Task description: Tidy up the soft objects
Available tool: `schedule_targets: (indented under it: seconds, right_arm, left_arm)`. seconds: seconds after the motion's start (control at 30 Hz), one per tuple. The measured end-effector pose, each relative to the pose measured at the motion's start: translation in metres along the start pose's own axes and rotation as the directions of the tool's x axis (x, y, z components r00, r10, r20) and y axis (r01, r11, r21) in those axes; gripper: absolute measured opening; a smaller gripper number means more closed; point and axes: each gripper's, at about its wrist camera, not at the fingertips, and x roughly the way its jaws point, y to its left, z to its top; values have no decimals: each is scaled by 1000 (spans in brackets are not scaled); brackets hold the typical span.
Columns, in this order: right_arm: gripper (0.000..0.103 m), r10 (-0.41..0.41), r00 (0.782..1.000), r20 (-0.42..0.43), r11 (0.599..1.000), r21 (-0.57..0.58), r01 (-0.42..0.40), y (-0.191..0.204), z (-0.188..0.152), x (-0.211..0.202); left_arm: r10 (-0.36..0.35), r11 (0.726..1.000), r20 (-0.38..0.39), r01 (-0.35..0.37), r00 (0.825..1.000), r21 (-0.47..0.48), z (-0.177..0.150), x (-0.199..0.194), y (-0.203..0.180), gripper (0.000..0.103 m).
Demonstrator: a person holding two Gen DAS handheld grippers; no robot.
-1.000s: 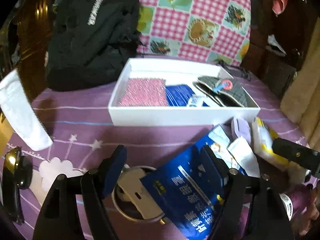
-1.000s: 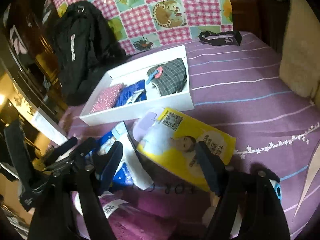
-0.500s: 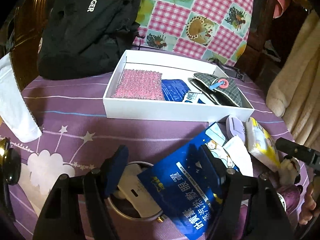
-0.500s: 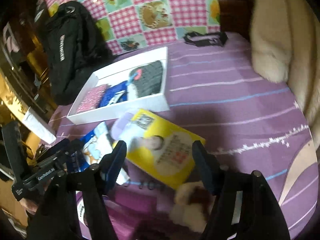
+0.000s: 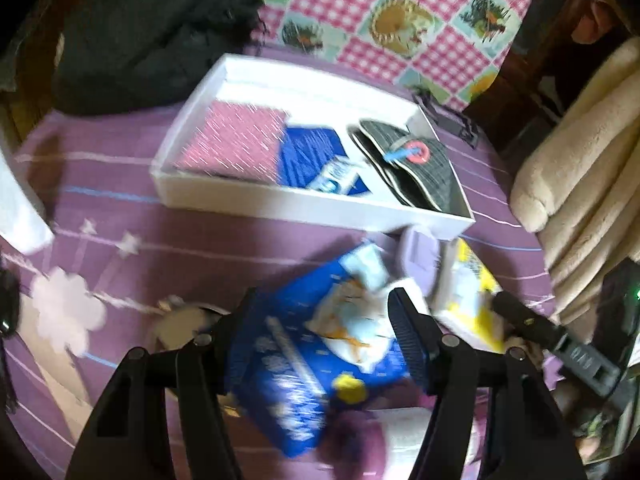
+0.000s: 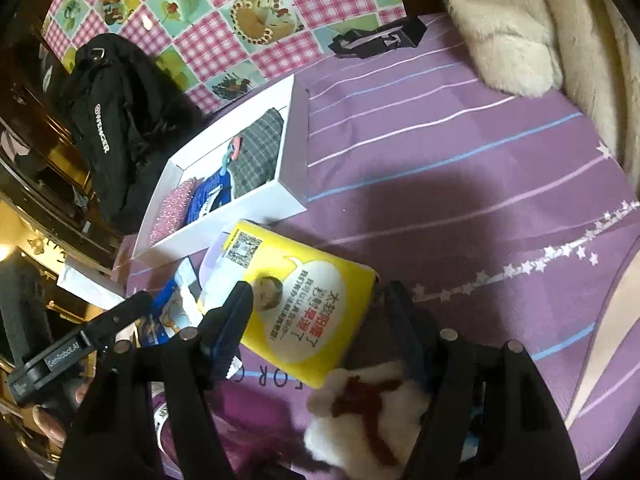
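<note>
The left gripper [image 5: 320, 336] is wide open. Its two black fingers [image 5: 408, 332] sit on each side of a blue packet [image 5: 296, 364], but I cannot tell if they touch it. The picture is blurry here. The blue packet lies on the purple bed sheet [image 5: 180, 240], just in front of the white box [image 5: 280, 204].

The white box is open on top. Inside it, from left to right in the left view, are a pink sparkly cloth [image 5: 236, 140], a blue bag [image 5: 308, 156] and a grey checked cloth [image 5: 420, 172] with a red and blue tag on it. They lie side by side.

The right gripper [image 6: 320, 312] is wide open too. It holds nothing. Its fingers [image 6: 236, 316] sit on each side of a yellow packet [image 6: 320, 312] with a baby's face on it. The yellow packet lies flat on the sheet, near the front of the white box. A light purple thing [image 6: 214, 260] peeks out from under it.

A small white fluffy toy [image 6: 368, 412] with a dark red bow lies close to the right gripper, low in the right view.

A black backpack [image 6: 120, 132] leans behind the box. A checked pink cover [image 6: 224, 12] stands at the back. A cream fluffy blanket [image 6: 520, 28] is off to the right side. A small black clip [image 6: 376, 40] lies on the sheet at the far end.
</note>
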Motion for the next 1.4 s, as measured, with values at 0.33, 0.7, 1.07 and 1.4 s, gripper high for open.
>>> schedule_targets:
  seconds: [0.33, 0.7, 1.07, 1.4]
  right_arm:
    - [81, -127, 992, 5, 976, -178, 125, 29, -6, 12]
    - [74, -149, 989, 9, 965, -218, 147, 29, -9, 11]
    - [39, -188, 981, 47, 973, -123, 193, 17, -9, 3]
    - [12, -146, 979, 139, 984, -78, 158, 16, -10, -9]
  left_arm:
    - [-2, 999, -143, -4, 990, -46, 13, 29, -27, 54]
    - [-16, 999, -235, 9, 972, -32, 18, 44, -31, 54]
    - [36, 998, -253, -46, 967, -34, 15, 42, -26, 23]
    - [-91, 995, -254, 79, 963, -57, 16, 30, -17, 3]
